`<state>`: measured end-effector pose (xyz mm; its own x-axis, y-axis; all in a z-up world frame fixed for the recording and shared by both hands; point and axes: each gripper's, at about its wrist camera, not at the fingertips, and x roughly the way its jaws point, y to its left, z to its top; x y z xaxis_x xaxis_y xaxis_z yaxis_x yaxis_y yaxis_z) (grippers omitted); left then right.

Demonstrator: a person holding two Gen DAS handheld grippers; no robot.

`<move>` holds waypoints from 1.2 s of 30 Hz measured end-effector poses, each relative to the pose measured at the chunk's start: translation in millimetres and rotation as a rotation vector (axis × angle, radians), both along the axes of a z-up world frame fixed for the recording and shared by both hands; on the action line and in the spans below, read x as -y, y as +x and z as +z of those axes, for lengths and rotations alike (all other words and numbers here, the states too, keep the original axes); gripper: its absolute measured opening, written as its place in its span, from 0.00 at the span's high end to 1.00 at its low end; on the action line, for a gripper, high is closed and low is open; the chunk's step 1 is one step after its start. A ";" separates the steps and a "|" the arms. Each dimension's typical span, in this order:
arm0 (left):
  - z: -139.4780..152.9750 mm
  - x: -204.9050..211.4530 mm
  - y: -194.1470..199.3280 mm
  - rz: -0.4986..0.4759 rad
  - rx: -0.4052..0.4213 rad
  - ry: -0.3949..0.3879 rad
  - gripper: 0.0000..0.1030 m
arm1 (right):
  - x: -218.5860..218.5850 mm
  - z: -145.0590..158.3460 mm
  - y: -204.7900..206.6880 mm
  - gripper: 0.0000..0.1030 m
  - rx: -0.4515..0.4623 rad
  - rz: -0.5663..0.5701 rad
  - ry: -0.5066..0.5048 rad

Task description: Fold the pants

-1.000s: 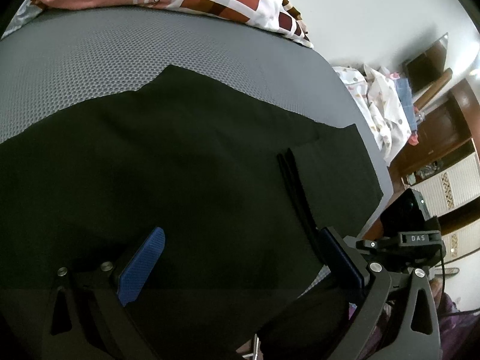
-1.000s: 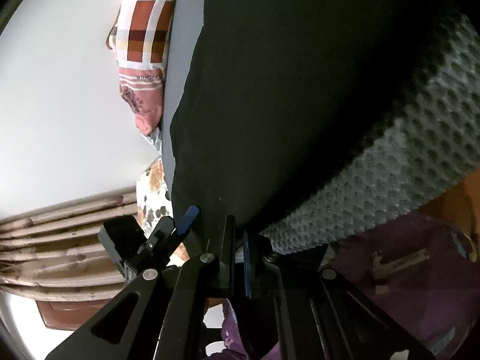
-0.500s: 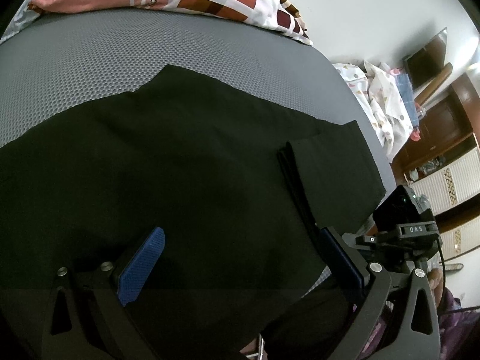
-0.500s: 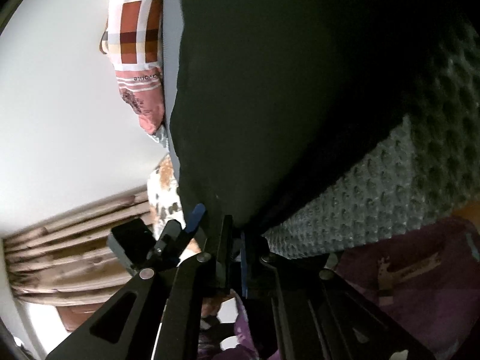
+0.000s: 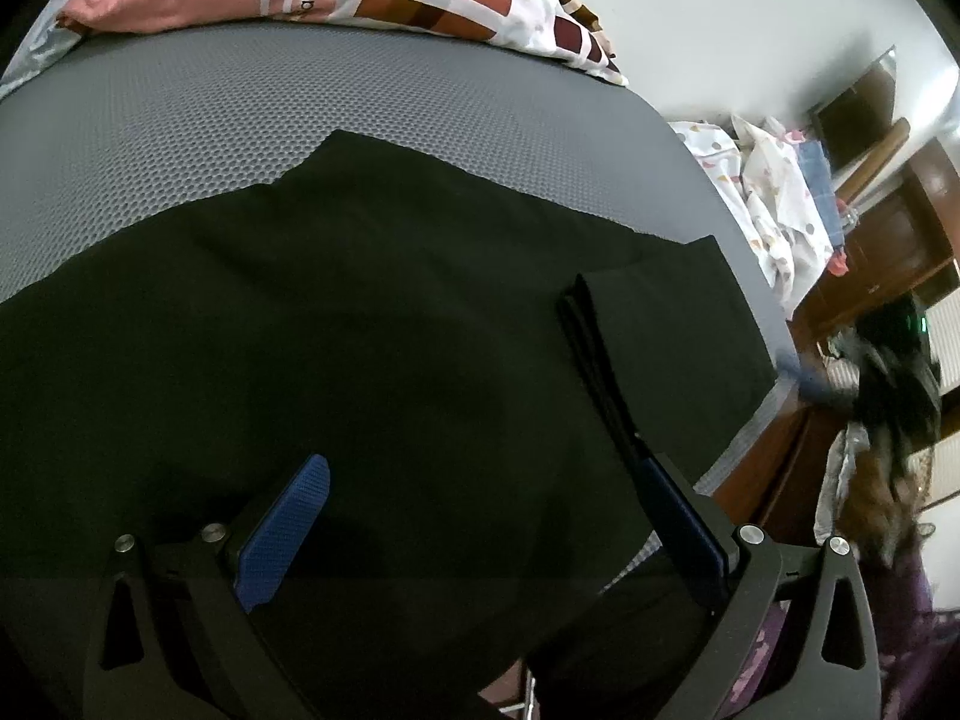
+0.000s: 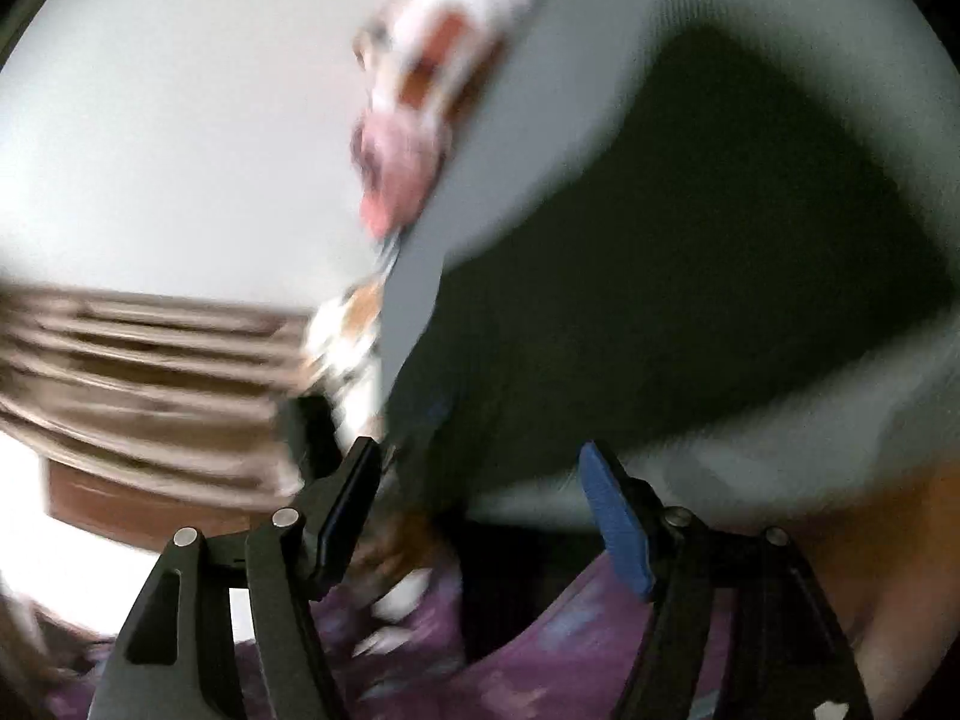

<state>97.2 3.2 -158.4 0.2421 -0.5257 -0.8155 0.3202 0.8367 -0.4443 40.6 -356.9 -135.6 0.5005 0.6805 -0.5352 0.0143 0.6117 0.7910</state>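
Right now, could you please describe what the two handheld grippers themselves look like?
Both grippers, left and right, share one design: black angular frames with triangular cut-outs and silver bolts. Each finger carries a blue textured pad. No cables or sleeves show.

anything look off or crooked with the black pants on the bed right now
Mostly tidy. The black pants lie flat on the grey mattress, but the folded-over flap at the right reaches the mattress edge, its corner slightly overhanging. Nothing looks spilled or damaged.
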 end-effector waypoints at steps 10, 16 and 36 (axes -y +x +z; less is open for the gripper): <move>30.1 -15.3 -13.9 0.071 0.035 -0.036 0.01 | 46.8 -41.6 104.3 1.00 -0.114 -0.095 -0.352; 32.3 -34.0 -18.5 0.125 0.018 -0.028 0.01 | 48.0 -48.1 102.2 1.00 -0.092 -0.133 -0.328; 8.3 -239.9 -22.6 0.347 -0.041 -0.048 0.01 | -38.8 18.0 40.8 0.65 0.128 -0.043 -0.225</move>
<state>74.6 243.1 -150.1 0.3808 -0.4558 -0.8045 0.0017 0.8704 -0.4923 81.4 -318.1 -117.6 0.5998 0.5280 -0.6012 -0.0474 0.7735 0.6321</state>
